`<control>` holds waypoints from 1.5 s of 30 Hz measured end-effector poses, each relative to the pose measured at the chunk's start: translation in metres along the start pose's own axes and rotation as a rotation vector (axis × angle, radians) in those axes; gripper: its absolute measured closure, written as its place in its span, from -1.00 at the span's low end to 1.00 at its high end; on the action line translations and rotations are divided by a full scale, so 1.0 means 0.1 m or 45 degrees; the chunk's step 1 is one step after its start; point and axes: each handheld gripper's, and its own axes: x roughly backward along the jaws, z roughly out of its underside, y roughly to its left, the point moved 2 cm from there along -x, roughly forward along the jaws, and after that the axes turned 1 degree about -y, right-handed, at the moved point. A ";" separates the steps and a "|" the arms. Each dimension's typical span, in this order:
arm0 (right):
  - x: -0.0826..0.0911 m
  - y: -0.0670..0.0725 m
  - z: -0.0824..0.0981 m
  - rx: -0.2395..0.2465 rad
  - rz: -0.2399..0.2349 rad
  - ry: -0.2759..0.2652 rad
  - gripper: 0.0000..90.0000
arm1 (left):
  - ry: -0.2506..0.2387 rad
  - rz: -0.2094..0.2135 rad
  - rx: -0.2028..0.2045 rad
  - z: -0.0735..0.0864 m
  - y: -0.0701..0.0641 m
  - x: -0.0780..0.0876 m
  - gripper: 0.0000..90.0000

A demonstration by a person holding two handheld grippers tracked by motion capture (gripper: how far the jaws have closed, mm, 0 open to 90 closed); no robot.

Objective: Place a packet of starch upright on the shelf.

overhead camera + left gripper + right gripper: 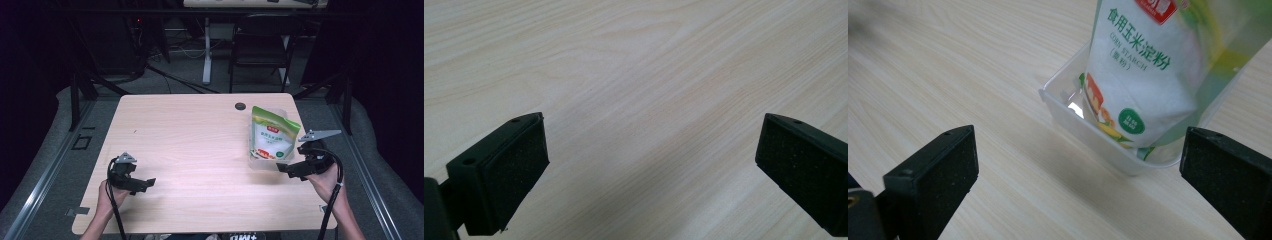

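High view: a light wooden surface (190, 150) carries a clear plastic tub (260, 162) near its right edge, with a green-and-white corn starch pouch (272, 136) standing in it, leaning back and rising well above the rim. A small dark round cap (240, 106) is set into the surface just left of the pouch top. Beyond the far edge stand a dark chair (260, 45) and a white desk leg (206, 50); the rest of the room is too dark to read. The right tongs (281, 168) sit just beside the tub's near right corner, jaws spread, nothing between them; whether they touch the tub I cannot tell. The left tongs (149, 182) rest low over the near left part of the surface, well apart from the tub, with nothing around them. Left gripper view: left tongs (651, 150) wide open over bare wood grain, holding nothing. Right gripper view: right tongs (1080, 160) wide open and empty; the tub (1088, 131) and pouch (1143, 75) lie ahead, toward the right-hand jaw, which partly covers the tub's corner. The pouch top is cut off by the frame; the upper left corner is blurred.
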 end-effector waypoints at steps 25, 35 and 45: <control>-0.53 0.18 0.68 -0.012 -0.104 0.219 -0.96 | -0.013 -0.015 0.006 0.02 0.00 0.01 -0.99; -0.68 0.20 0.93 -0.042 -0.134 0.255 -1.00 | 0.000 0.001 0.004 0.02 0.00 0.00 -0.99; -0.56 0.16 0.94 -0.036 -0.130 0.172 -0.93 | 0.011 -0.011 0.008 0.02 0.01 -0.02 -0.99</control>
